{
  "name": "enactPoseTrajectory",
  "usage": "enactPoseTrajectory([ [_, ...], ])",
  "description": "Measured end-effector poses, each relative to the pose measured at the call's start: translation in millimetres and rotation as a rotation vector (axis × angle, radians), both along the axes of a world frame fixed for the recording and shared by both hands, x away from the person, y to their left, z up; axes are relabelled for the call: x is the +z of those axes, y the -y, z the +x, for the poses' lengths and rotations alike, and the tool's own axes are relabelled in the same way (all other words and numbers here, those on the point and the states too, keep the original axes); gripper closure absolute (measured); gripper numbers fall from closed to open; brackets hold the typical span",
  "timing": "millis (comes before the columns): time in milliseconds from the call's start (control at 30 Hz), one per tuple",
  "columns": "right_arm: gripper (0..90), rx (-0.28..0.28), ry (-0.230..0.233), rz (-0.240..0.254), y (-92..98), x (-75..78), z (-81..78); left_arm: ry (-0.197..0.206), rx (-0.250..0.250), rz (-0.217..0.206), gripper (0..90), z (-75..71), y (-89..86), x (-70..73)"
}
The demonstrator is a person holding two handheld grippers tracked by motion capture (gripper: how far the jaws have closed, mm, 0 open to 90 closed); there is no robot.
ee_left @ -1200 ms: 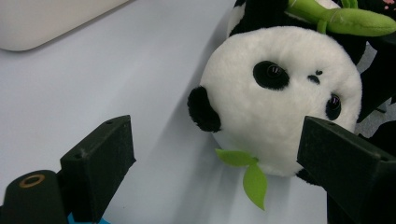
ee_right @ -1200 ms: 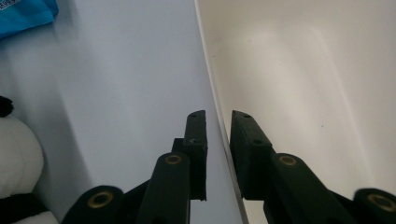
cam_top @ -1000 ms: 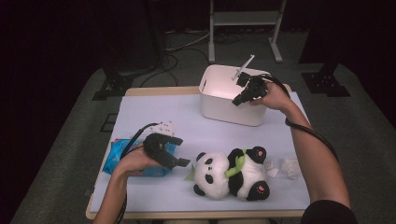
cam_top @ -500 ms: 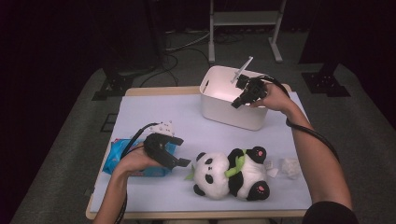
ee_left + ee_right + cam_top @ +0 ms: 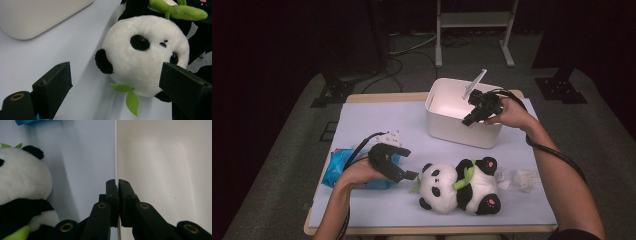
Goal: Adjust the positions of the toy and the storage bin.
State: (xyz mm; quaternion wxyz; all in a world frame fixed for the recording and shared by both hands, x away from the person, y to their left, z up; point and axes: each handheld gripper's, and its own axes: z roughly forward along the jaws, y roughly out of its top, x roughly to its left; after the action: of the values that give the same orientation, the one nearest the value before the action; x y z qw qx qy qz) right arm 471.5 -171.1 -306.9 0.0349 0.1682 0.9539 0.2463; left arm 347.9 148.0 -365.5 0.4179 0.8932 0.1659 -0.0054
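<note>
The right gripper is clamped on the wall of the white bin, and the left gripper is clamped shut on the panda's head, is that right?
Not quite. The left gripper is open, its jaws either side of the panda head without pressing it, as the left gripper view shows. The right gripper is indeed clamped on the white bin wall.

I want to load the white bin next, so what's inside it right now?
The white bin looks empty: the high view and right gripper view show bare pale walls inside. The right claw is shut on its near wall, and that wall hides the floor behind it from the high view.

A dark recording studio or lab: black surroundings, floor cables [image 5: 412, 47], stand bases [image 5: 332, 92], one lit table [image 5: 377, 117].
</note>
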Motion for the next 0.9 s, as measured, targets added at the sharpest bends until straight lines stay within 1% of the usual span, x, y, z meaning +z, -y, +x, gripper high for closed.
enactPoseTrajectory([
  [67, 86.8, 0.011, 0.0, -0.005, -0.7, 0.3, -5.8, -0.004, 0.002, -0.002, 9.9, -0.1, 1.3, -0.7],
  [167, 86.8, 0.028, 0.003, -0.016, -1.4, 0.8, -13.6, -0.002, -0.006, 0.004, 9.9, -0.2, 3.6, -0.7],
  [400, 86.8, 0.055, 0.011, -0.018, -0.2, 0.5, -31.9, 0.005, -0.02, 0.013, 9.9, -2.1, 7.6, -0.6],
  [433, 86.8, 0.063, 0.013, -0.019, 0.3, 0.4, -33.8, 0.003, -0.019, 0.013, 9.9, -2.6, 8.4, -0.9],
  [567, 86.7, 0.062, 0.01, -0.008, 1.9, -0.3, -41.9, -0.001, -0.021, 0.018, 9.9, -3.8, 10.1, -1.7],
  [767, 86.3, 0.076, 0.017, -0.003, 4.6, -0.9, -51.7, 0.004, -0.021, 0.017, 9.9, -5.1, 11.7, -1.1],
  [800, 86.3, 0.075, 0.011, -0.003, 5.0, -0.8, -53.4, 0.006, -0.022, 0.019, 9.9, -5.3, 12.0, -0.9],
  [900, 86.3, 0.087, 0.012, -0.003, 5.6, -0.9, -57.4, 0.008, -0.023, 0.021, 9.9, -5.9, 12.7, -0.7],
])
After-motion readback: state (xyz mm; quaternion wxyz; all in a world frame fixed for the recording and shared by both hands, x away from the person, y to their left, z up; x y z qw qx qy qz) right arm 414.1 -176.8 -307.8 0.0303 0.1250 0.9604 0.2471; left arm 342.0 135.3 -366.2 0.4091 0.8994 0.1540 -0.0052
